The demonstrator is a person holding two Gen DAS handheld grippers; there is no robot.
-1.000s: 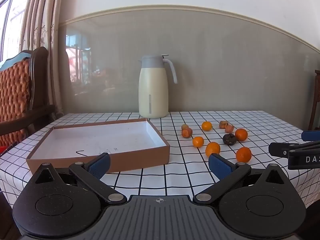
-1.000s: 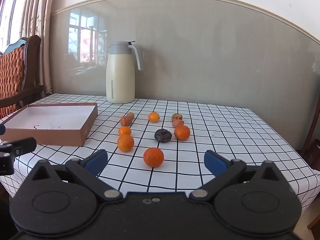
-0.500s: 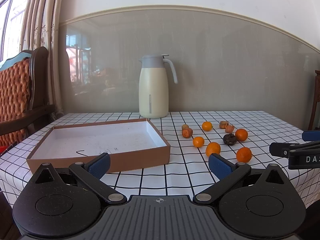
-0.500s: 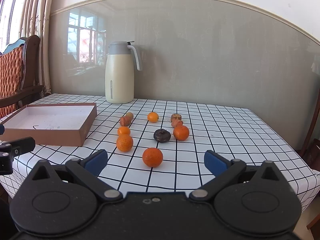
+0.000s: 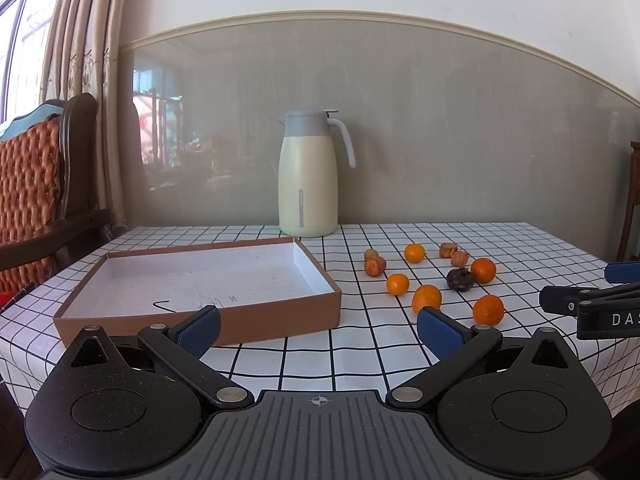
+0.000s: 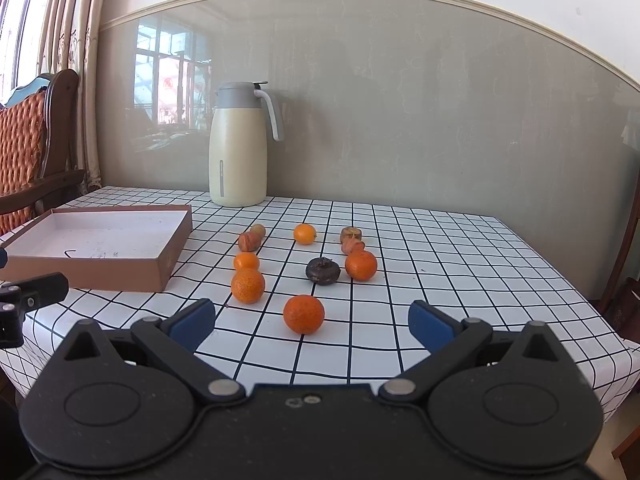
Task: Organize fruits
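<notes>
Covering the table, a checked cloth (image 6: 440, 264) carries scattered oranges (image 6: 303, 314) at 12 o'clock, box (image 6: 120, 240) at 10, jug (image 6: 238, 148) by the wall; left gripper (image 5: 318, 326) and right gripper (image 6: 312, 322) both gape wide, empty.

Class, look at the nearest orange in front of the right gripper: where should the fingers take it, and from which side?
Grip the nearest orange across its widest middle, approaching straight from the front with the open right gripper. It is round and stands apart from the other fruit.

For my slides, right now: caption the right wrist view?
Open right gripper faces oranges on the table, box at left.
</notes>
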